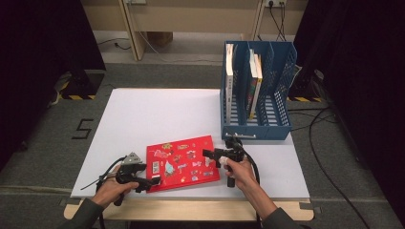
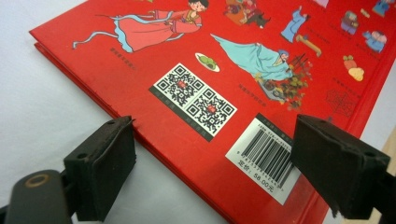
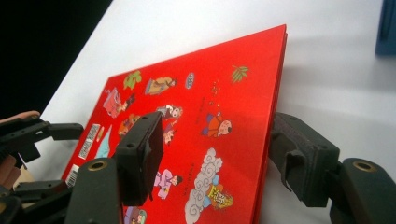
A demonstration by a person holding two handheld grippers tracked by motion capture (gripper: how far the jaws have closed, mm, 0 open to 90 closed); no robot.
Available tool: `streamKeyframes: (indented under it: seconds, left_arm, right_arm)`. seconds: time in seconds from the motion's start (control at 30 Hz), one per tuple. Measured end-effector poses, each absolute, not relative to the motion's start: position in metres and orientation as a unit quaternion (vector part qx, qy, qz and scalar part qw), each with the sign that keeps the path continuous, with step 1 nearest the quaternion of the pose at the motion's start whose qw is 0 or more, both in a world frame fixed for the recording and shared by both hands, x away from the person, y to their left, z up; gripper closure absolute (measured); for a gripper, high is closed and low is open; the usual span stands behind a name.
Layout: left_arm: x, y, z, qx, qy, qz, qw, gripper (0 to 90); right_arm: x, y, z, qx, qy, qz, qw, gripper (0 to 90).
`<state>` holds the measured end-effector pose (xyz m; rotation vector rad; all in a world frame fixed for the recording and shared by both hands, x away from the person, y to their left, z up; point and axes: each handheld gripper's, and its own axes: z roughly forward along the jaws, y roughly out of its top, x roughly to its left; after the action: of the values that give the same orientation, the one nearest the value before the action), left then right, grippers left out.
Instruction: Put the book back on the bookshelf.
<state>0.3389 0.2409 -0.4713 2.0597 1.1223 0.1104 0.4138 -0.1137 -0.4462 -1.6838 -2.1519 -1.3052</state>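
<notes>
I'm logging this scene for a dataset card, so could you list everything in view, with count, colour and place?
Book: one, red with cartoon figures, QR codes and a barcode; flat at the table's near edge, between the two tools.
File rack: one, blue, far right of the table.
Upright books: about three, pale covers, standing in the rack's compartments.
Table: one, white top.
Cables: several, black, on the grey floor to the right.
Left tool: one, black, open, jaws either side of the red book's near left corner.
Right tool: one, black, open, one jaw over the cover, the other beside the book's right edge.
Hands: two, holding the tools.
</notes>
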Motion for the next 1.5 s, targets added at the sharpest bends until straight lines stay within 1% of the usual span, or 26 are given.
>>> streamKeyframes:
  seconds: [0.23,0.5,0.6,0.87,1.13,1.2,1.3,1.5]
  left_arm:
    - [0.34,0.244,-0.472,0.798,0.448,0.024,0.402,8.9]
    - [0.341,0.251,-0.472,0.779,0.46,0.003,0.425,8.3]
    - [0.342,0.253,-0.471,0.778,0.457,0.001,0.43,8.0]
    - [0.342,0.257,-0.473,0.768,0.456,-0.014,0.449,7.8]
    - [0.343,0.252,-0.471,0.771,0.44,-0.013,0.461,7.8]
    - [0.343,0.253,-0.471,0.77,0.435,-0.013,0.467,9.4]
    - [0.342,0.254,-0.472,0.768,0.435,-0.016,0.47,10.3]
    - [0.342,0.255,-0.473,0.761,0.44,-0.018,0.476,10.3]
  right_arm:
    - [0.424,-0.102,-0.415,-0.534,-0.724,-0.435,0.038,36.0]
    - [0.43,-0.075,-0.363,-0.481,-0.754,-0.446,0.007,35.7]
    - [0.43,-0.066,-0.353,-0.469,-0.764,-0.442,-0.007,35.5]
    - [0.43,-0.05,-0.328,-0.443,-0.768,-0.463,-0.005,36.1]
    - [0.429,-0.031,-0.303,-0.415,-0.777,-0.474,-0.007,36.6]
    - [0.429,-0.027,-0.299,-0.409,-0.778,-0.477,-0.002,37.3]
    - [0.429,-0.023,-0.295,-0.401,-0.787,-0.469,-0.009,38.3]
    - [0.429,-0.022,-0.294,-0.399,-0.79,-0.466,-0.01,39.9]
